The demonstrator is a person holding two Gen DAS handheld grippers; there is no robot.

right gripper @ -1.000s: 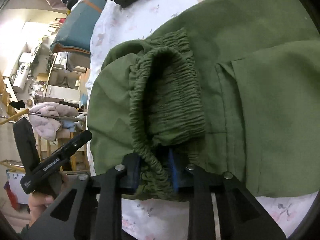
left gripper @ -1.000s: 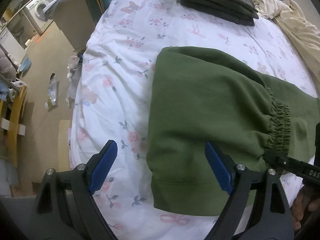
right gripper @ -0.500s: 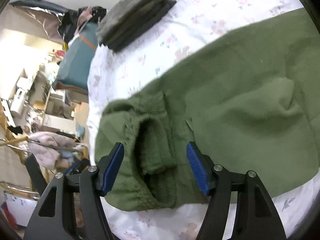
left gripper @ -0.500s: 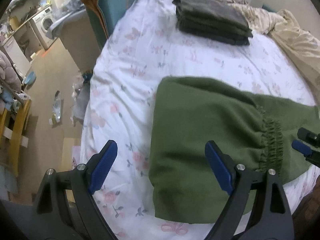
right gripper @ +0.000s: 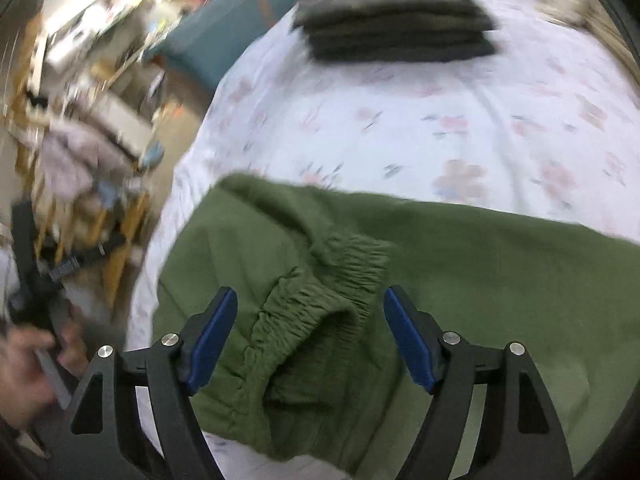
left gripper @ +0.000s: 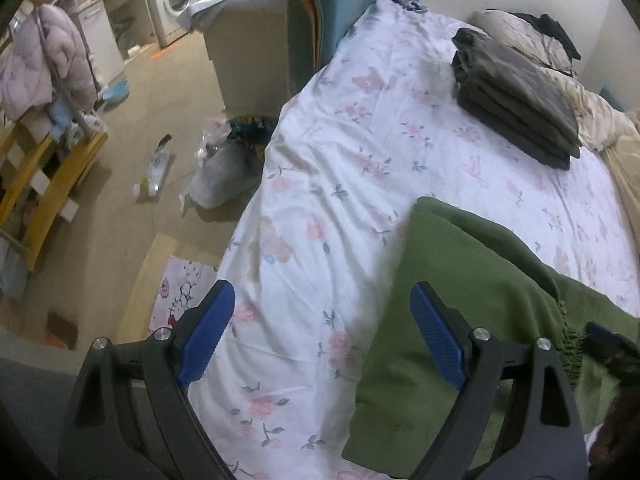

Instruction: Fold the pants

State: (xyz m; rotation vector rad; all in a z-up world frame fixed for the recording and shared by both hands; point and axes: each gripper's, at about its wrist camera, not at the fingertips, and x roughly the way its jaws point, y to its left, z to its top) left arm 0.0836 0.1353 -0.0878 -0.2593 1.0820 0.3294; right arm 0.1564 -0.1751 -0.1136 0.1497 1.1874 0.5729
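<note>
**Both grippers let go and pull back from the folded green pants**

Released a second ago, the elastic waistband no longer sits in the right gripper, whose jaws were clamped on it then and now stand wide apart above it; both cameras have also drawn back, so more of the bed shows.

Left wrist view: the left gripper (left gripper: 322, 344) hangs with its jaws apart and nothing between them but flowered bedsheet (left gripper: 360, 168). The pants (left gripper: 472, 320) lie flat on the sheet, their folded edge running under the right-hand jaw and on out to the right. Far ahead of the jaws sits a stack of dark folded clothes (left gripper: 516, 96), well apart from the pants. Left of the jaws, beyond the bed edge, are the floor, a washing machine (left gripper: 172, 0) and a yellow wooden rack (left gripper: 52, 176).

Right wrist view: the right gripper (right gripper: 310, 342) hovers open over the waistband (right gripper: 320, 300), which lies bunched between and just ahead of the jaws. This view is blurred by motion. The green cloth spreads away to the right.

The pants look soft, thick and limp, light enough to lift by an edge but likely to sag and slide. The gathered waistband or a doubled fold edge seems the surest hold. Nothing lies on the pants; the dark stack is probably far enough off not to hinder another fold.
</note>
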